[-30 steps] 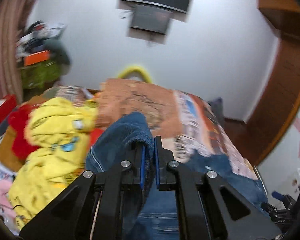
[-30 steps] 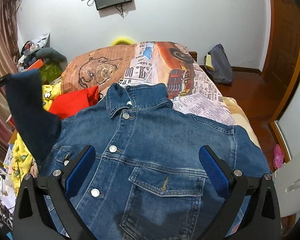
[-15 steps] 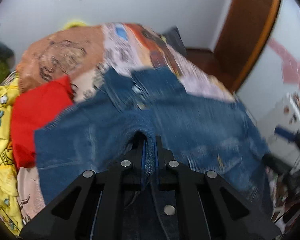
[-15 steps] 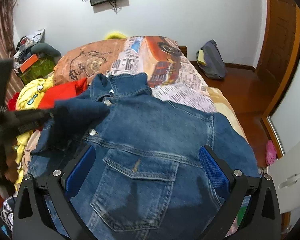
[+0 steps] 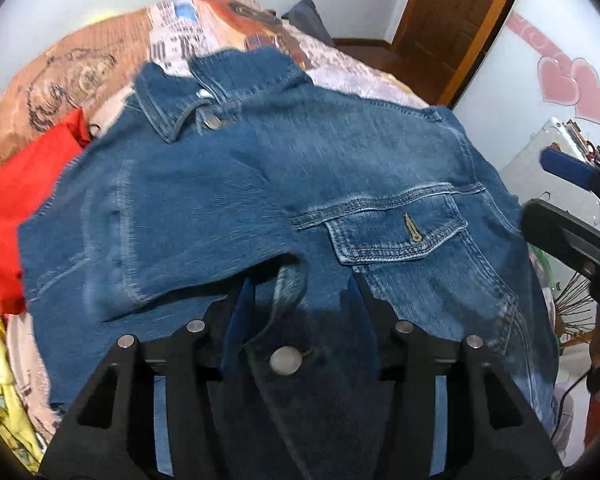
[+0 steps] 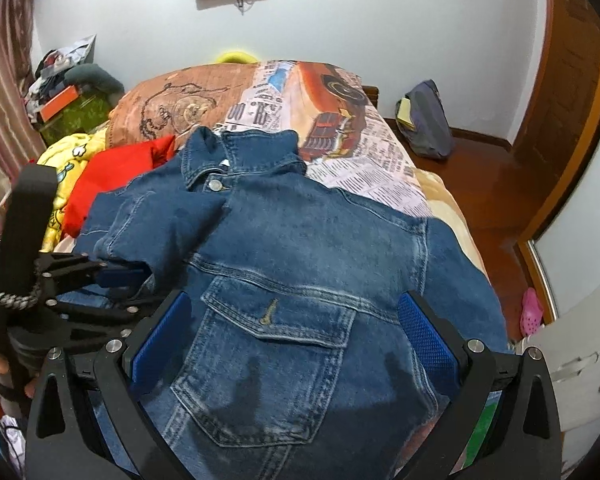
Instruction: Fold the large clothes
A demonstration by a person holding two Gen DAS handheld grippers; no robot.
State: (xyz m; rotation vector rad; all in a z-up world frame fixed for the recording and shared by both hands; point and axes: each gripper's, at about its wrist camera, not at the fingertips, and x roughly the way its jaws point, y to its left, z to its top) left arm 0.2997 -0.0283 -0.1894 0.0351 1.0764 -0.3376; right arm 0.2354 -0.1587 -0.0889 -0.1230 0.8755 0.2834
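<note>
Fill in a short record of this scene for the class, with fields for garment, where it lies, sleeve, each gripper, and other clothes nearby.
garment: denim jacket, front up, collar away from the cameras
surface: bed with printed cover
sleeve: one sleeve folded across the chest
left gripper: jaws have just been opening; cuff lies loose between them
right gripper: open above the chest pocket, holding nothing
nearby: red garment, yellow garment beside the jacket

The denim jacket (image 6: 300, 280) hem is cut off below.
</note>
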